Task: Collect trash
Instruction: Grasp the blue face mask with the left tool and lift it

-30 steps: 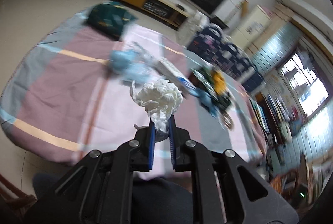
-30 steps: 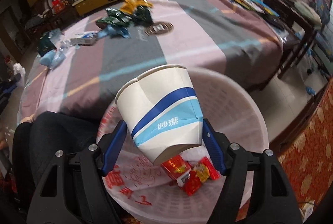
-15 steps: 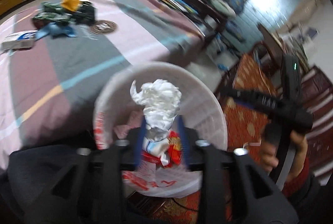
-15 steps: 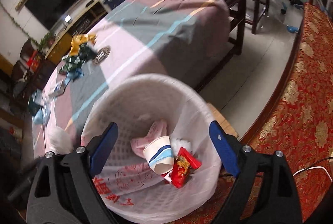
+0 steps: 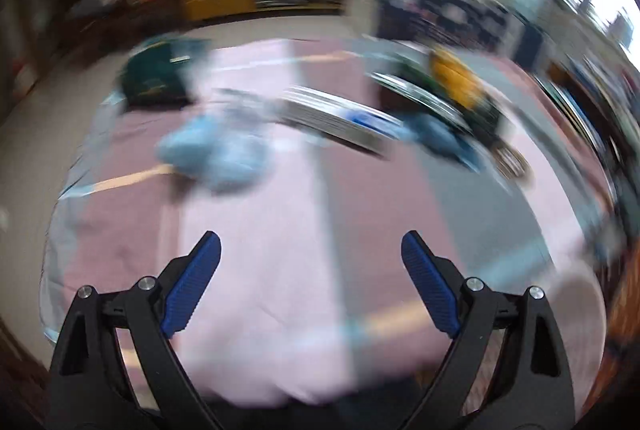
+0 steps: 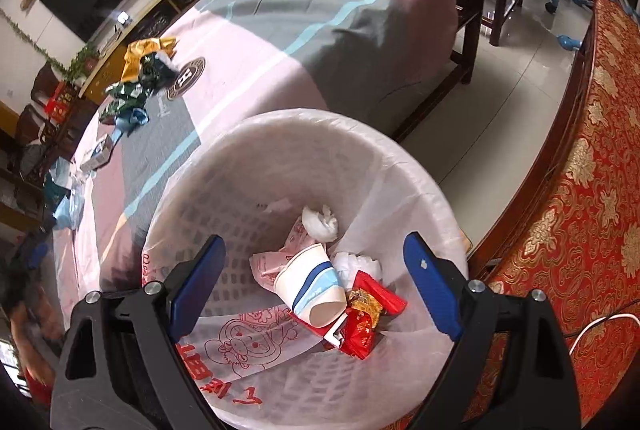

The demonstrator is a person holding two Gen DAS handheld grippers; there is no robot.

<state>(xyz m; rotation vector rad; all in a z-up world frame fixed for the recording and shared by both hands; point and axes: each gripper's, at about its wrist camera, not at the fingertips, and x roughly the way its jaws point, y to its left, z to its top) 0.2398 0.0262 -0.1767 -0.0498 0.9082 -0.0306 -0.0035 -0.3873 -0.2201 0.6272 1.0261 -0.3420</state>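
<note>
**Both grippers empty; trash lying in the basket and on the table**

The right gripper (image 6: 314, 264) is hanging over the white lined waste basket (image 6: 416, 170), its blue fingers spread wide and gripping nothing. Inside the basket, a paper cup (image 6: 310, 284) with a blue band is lying on its side, its mouth facing the lower right. A crumpled white tissue (image 6: 320, 222) is resting just behind the cup, and red snack wrappers (image 6: 366, 314) are lying against the cup's right side. A pink printed paper (image 6: 296, 240) is showing partly under the cup.

The basket is standing just beside the table (image 6: 340, 2), which is wearing a pink and grey striped cloth. On the cloth, a yellow bag (image 6: 140, 54), dark green wrappers (image 6: 132, 94) and a small box (image 6: 98, 152) are lying well apart from the basket.

The left gripper (image 5: 310, 256) is pointing across the same cloth, fingers wide apart and holding nothing. This view is badly blurred. A pale blue bundle (image 5: 216, 154) is lying ahead and to the left, a dark green bag (image 5: 154, 76) beyond it, and a yellow item (image 5: 454, 80) to the far right. Finer detail cannot be made out.
</note>
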